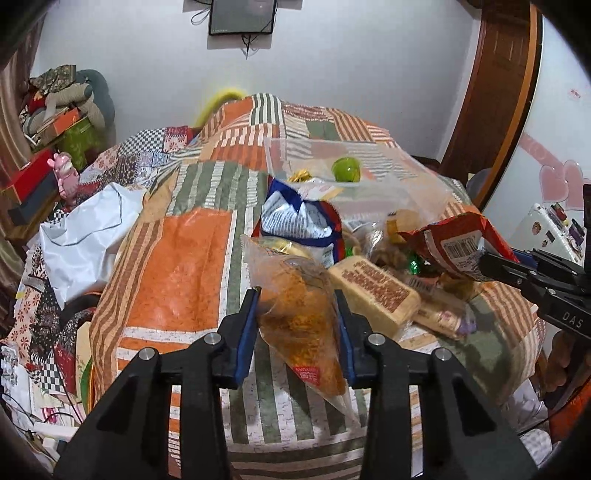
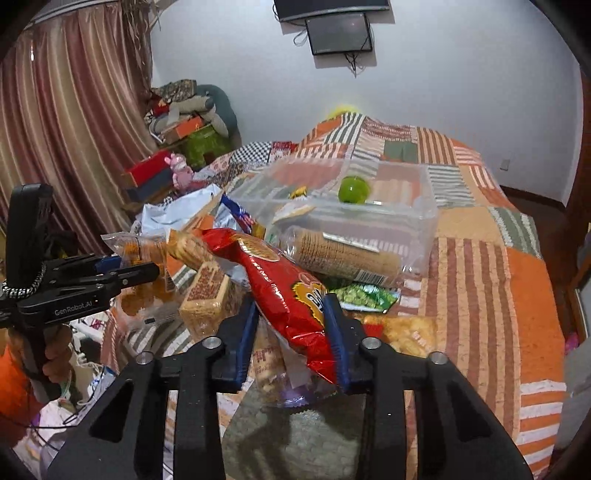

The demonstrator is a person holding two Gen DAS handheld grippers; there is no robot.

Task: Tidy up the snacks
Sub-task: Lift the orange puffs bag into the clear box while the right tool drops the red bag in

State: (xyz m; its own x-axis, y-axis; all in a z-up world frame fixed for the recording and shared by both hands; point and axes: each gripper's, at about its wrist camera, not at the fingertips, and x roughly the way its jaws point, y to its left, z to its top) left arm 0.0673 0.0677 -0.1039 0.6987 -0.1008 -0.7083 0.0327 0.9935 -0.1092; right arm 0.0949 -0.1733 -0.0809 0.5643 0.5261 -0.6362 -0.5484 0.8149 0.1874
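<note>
The left gripper (image 1: 297,295) is clamping its blue-padded fingers (image 1: 248,325) on a clear bag of orange snack (image 1: 295,314), which is hanging between them with its tip pointing down toward the camera. In the right wrist view that same gripper (image 2: 147,271) is showing at the left edge, with the clear bag (image 2: 140,251) sticking out past it.

The right gripper (image 2: 291,306) is pinching a red foil chip bag (image 2: 284,288) between its fingers (image 2: 334,321), nearly closed, the bag slanting up and away to the left. In the left wrist view the red bag (image 1: 454,243) is hanging from the right gripper (image 1: 487,266) at the right edge, barcode side showing.

Both bags are being held just above a heap of snacks on a bed covered by an orange, green and white patchwork quilt (image 1: 177,266). The heap is holding a tan wafer pack (image 1: 373,291), a blue and white bag (image 1: 295,221), a sleeve of round crackers (image 2: 343,254) and a small green packet (image 2: 362,295). Just behind the heap, a clear plastic container (image 2: 424,221) is resting on the quilt with a green apple (image 2: 354,189) inside it. A dark screen (image 2: 339,35) is hanging on the white wall beyond the bed, and striped curtains (image 2: 66,129) are hanging at the left.
</note>
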